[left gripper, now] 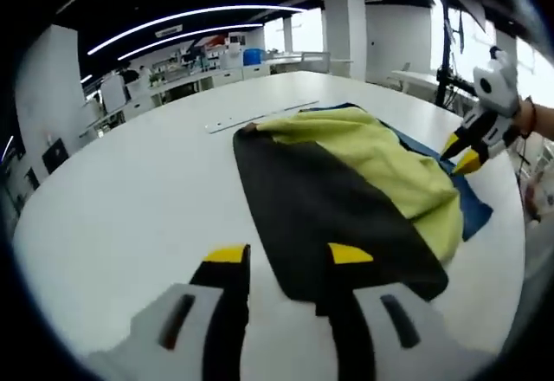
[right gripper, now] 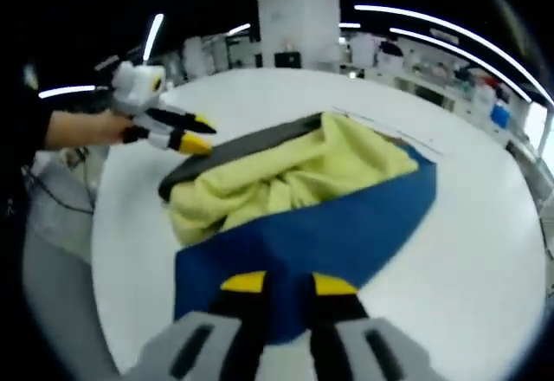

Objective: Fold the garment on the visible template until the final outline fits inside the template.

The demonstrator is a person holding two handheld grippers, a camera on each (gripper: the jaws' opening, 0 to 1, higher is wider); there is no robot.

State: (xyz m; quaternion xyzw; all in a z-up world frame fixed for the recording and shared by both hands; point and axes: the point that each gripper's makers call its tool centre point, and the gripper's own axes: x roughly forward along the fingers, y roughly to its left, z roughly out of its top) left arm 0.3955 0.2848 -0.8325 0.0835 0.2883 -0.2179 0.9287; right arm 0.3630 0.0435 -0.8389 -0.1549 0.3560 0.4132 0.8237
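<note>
Jaws of both the left gripper [left gripper: 281, 255] and right gripper [right gripper: 281, 284] gape empty, flanking the garment [left gripper: 372, 169] ahead, likely poised to fold it

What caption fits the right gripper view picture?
Right gripper at the blue template's edge, yellow garment bunched on top, left gripper across the white table.

No text, label, brand, number or sign can be read in either view. The far shelves and desks carry shapes too blurred and too small to make out.
</note>
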